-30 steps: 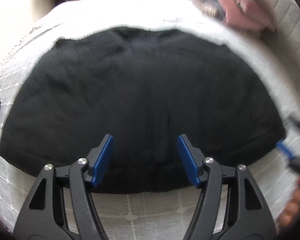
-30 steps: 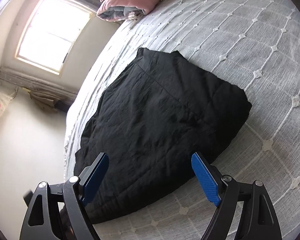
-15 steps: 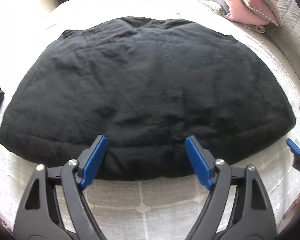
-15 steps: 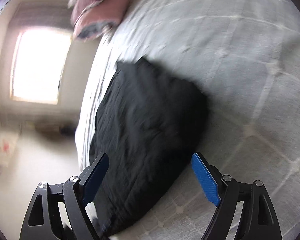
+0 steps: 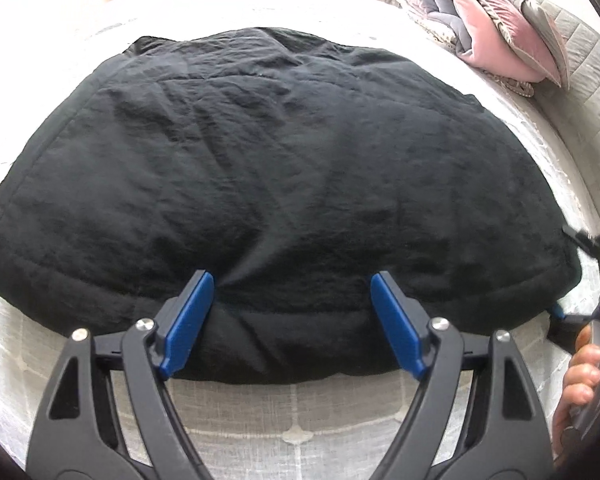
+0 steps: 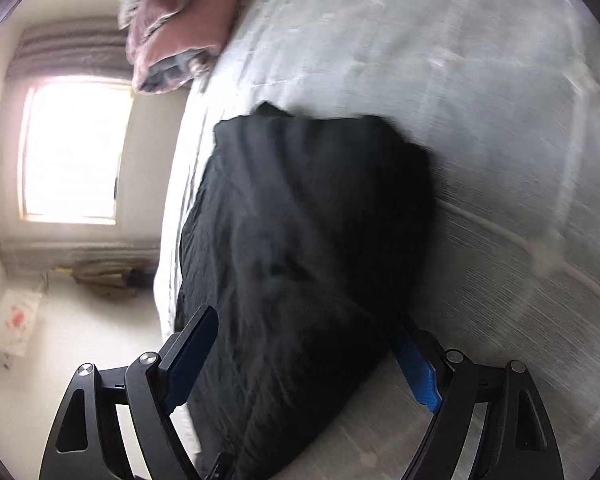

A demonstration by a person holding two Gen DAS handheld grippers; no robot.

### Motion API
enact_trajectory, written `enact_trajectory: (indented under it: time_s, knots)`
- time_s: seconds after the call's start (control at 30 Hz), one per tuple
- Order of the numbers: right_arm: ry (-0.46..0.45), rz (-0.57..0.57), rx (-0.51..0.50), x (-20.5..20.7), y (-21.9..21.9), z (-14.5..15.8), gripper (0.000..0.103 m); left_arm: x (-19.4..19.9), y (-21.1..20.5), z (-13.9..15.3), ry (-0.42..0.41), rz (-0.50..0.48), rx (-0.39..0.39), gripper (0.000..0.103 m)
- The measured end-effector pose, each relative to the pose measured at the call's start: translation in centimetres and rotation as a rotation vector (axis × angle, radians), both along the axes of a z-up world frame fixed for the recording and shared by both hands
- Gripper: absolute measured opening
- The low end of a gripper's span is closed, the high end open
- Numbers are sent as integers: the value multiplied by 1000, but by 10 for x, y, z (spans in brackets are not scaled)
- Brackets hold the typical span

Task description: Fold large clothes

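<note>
A large black padded garment (image 5: 284, 184) lies folded flat on a white quilted bed (image 5: 300, 436). My left gripper (image 5: 290, 312) is open, its blue pads straddling the garment's near edge at the middle, and the left pad presses into the fabric. My right gripper (image 6: 304, 352) is open around the garment's (image 6: 300, 240) near end, with the cloth bulging between its pads. The right gripper also shows at the right edge of the left wrist view (image 5: 580, 320), at the garment's right corner, held by a hand.
Pink and grey folded bedding (image 5: 484, 28) lies at the far right of the bed by a grey quilted headboard (image 5: 588, 76). In the right wrist view the bed's left edge drops to the floor below a bright window (image 6: 72, 148).
Both grippers have moved forward onto the garment: the left from hovering over it down to its near edge, the right swung in until the cloth sits between its pads.
</note>
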State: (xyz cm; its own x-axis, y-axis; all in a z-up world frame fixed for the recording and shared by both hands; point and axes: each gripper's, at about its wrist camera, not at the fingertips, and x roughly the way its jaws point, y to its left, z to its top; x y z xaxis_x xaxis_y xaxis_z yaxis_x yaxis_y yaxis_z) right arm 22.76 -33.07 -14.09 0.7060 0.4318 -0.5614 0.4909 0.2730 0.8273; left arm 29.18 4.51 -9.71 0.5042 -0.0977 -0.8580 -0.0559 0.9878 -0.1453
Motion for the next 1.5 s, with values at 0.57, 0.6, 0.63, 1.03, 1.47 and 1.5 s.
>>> enact_trajectory:
  time_s: [0.57,0.6,0.63,1.03,1.47,1.5]
  knots:
    - [-124,58,-123,26,31,27,46,-7,-23,12,-52,-68,-4,82]
    - [-130,60,-129,25,32,29,42,-6,-29,7,-35,-77,45,82]
    - [-134,60,-135,25,33,31,39,-4,-31,2,-17,-76,75,82]
    - [-283,148,-293,23,53,77,22,-4,-28,0,-16,-64,55,83]
    - [-225,99,-191,24,37,57,22,-19,12,25,-63,-14,-37,83]
    - [-221,99,-195,24,37,56,22,-20,21,29,-75,3,-46,83]
